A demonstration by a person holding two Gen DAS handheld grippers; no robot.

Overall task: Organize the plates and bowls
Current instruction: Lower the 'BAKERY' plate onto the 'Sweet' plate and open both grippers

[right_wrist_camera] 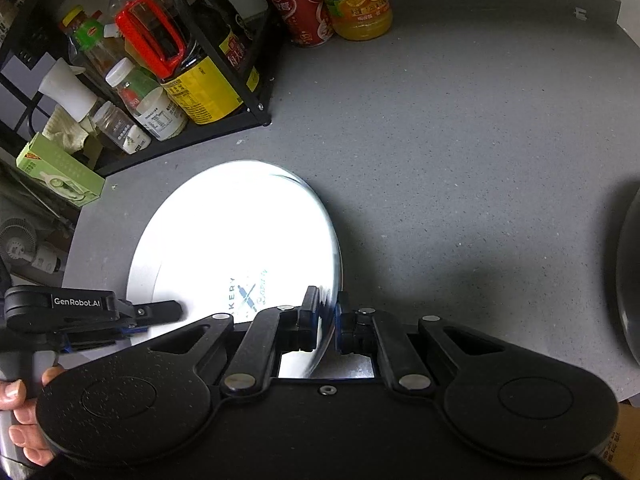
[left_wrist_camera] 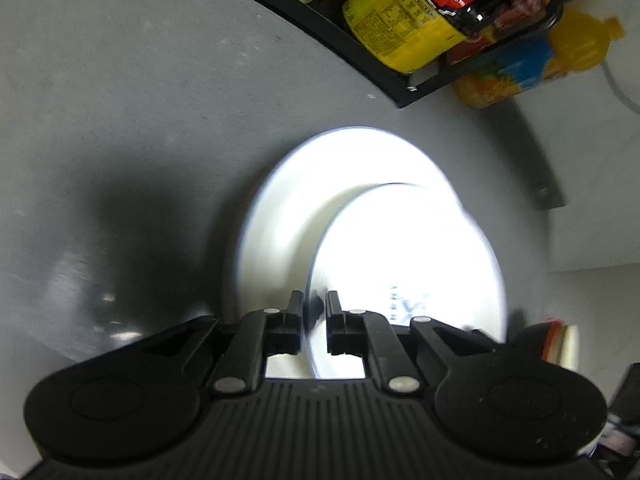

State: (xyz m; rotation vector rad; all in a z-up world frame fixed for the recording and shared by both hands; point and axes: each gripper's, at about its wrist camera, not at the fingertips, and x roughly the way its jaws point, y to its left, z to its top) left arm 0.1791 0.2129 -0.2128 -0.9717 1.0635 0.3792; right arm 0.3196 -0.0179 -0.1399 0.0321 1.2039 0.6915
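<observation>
A white plate (right_wrist_camera: 240,232) with a blue "BAKERY" print hangs tilted over the grey counter (right_wrist_camera: 440,160), held by both grippers. My right gripper (right_wrist_camera: 327,314) is shut on its right rim. My left gripper (right_wrist_camera: 170,314) comes in from the left and pinches the opposite rim. In the left wrist view the left gripper (left_wrist_camera: 314,310) has the thin edge of the printed plate (left_wrist_camera: 400,256) between its fingers. A second white plate (left_wrist_camera: 276,216) lies flat on the counter just beyond and below it, partly covered by the held one.
A black wire rack (right_wrist_camera: 224,128) full of bottles and jars stands at the back left. An orange juice bottle (right_wrist_camera: 360,4) and a red can (right_wrist_camera: 304,12) stand beside it. A dark round vessel (right_wrist_camera: 628,280) is at the right edge. A person's hand (right_wrist_camera: 20,412) grips the left handle.
</observation>
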